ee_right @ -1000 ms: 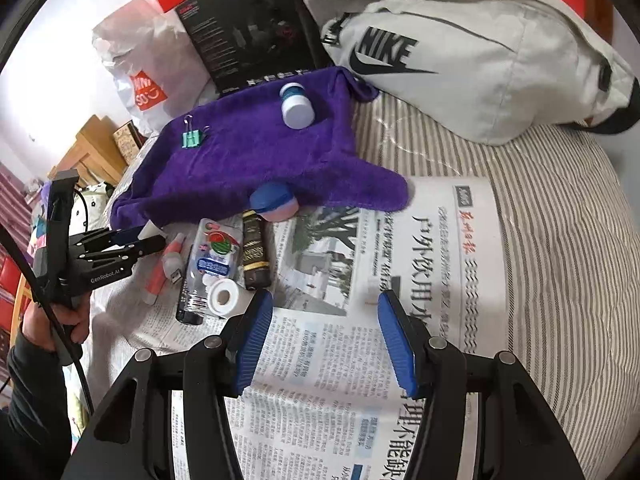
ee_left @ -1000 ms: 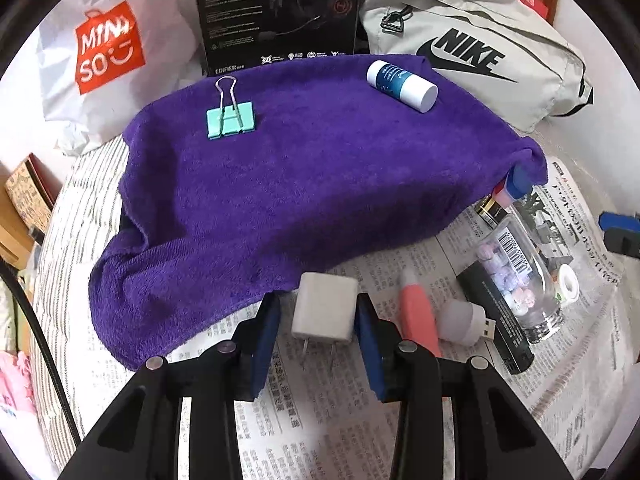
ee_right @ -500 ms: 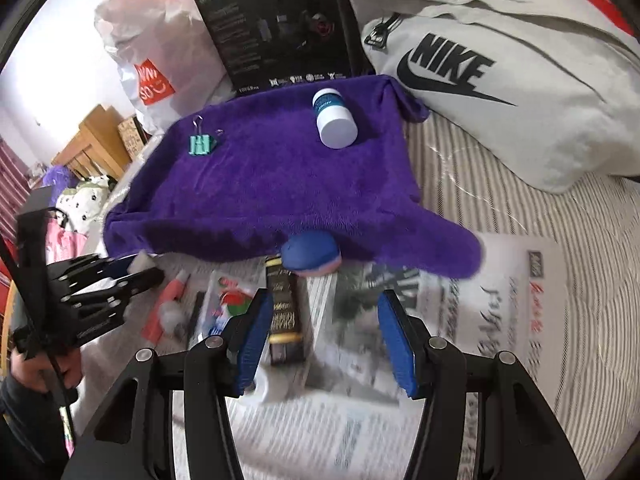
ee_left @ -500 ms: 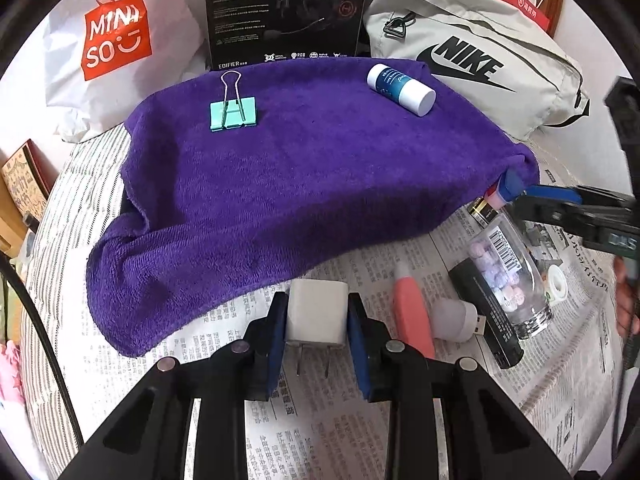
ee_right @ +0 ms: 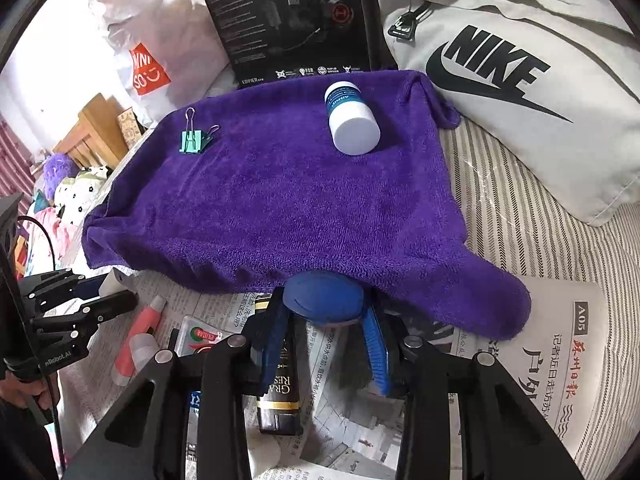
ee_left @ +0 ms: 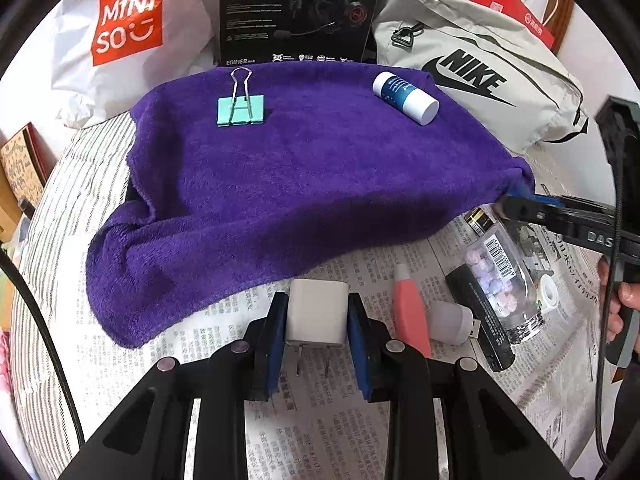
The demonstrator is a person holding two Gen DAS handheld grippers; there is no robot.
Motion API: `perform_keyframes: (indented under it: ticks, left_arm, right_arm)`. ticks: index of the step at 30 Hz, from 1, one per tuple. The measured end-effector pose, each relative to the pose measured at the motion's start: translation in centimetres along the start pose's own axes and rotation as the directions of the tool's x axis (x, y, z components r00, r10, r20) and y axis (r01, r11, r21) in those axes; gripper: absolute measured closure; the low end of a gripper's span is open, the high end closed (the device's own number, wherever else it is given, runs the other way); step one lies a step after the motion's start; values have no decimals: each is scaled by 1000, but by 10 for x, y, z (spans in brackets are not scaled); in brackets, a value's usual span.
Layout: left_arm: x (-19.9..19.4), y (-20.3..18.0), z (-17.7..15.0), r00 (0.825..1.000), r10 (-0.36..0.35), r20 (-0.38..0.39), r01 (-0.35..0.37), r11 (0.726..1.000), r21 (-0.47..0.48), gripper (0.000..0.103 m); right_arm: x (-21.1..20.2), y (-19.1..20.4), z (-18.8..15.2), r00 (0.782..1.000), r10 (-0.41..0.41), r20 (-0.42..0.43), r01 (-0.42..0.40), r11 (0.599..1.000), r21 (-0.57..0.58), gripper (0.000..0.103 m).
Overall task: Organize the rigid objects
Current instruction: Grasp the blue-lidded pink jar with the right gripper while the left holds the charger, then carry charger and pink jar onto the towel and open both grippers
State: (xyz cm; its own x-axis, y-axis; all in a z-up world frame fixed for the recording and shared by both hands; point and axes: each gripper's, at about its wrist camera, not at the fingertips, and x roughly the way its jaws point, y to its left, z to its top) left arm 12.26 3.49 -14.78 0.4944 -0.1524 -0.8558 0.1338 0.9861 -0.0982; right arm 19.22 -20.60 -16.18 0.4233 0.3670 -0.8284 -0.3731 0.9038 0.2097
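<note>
My left gripper [ee_left: 316, 320] is shut on a white plug adapter [ee_left: 317, 314], held just off the newspaper at the near edge of the purple towel [ee_left: 304, 176]. My right gripper [ee_right: 324, 320] has its pads on both sides of a blue-capped jar [ee_right: 325, 298] at the towel's near edge [ee_right: 280, 208]. A teal binder clip [ee_left: 241, 109] and a white and blue bottle [ee_left: 405, 92] lie on the towel. The clip [ee_right: 193, 141] and the bottle [ee_right: 350, 119] also show in the right wrist view.
On the newspaper [ee_left: 328, 432] lie a pink tube [ee_left: 410, 312], a small USB light [ee_left: 454, 322], a clear bottle of beads [ee_left: 504, 276], a tape roll [ee_left: 547, 290] and a black tube [ee_right: 280, 384]. A Nike bag [ee_left: 472, 64], black box [ee_left: 300, 8] and Miniso bag [ee_left: 120, 28] stand behind.
My left gripper closed on the white adapter. My right gripper moved forward over the newspaper to the blue-capped jar and closed around it.
</note>
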Motion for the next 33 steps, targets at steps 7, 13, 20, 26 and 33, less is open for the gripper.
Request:
perform_keyframes:
  ticks: [7,13,20,26,33]
  left_arm:
    - [-3,-1,-6,1000,29,0,-29,999,16,75]
    - [0,-8,-5,997,71,20,-72,996,46,75]
    - [-4,-4,-5,999,32,13,-32,999,3,76]
    - [-21,-8,-7,999,28,30,-28,1000,-2,76]
    - [-45,-3,-3,998,-20,67,23,999,-40,76]
  right_arm:
    - [-29,-19,-15,999,-44,-26,44,999,13,66]
    - [-39,-26,-35,991,-119,-56,118,993,-18,66]
    - [-42,-26,-45,996,-76,-50,77,997,21,66]
    - [-53,-22,-47,998,-49,-27,50,998,25,66]
    - [-61,-18,-41,1000,-15,-11,15,1000,19,66]
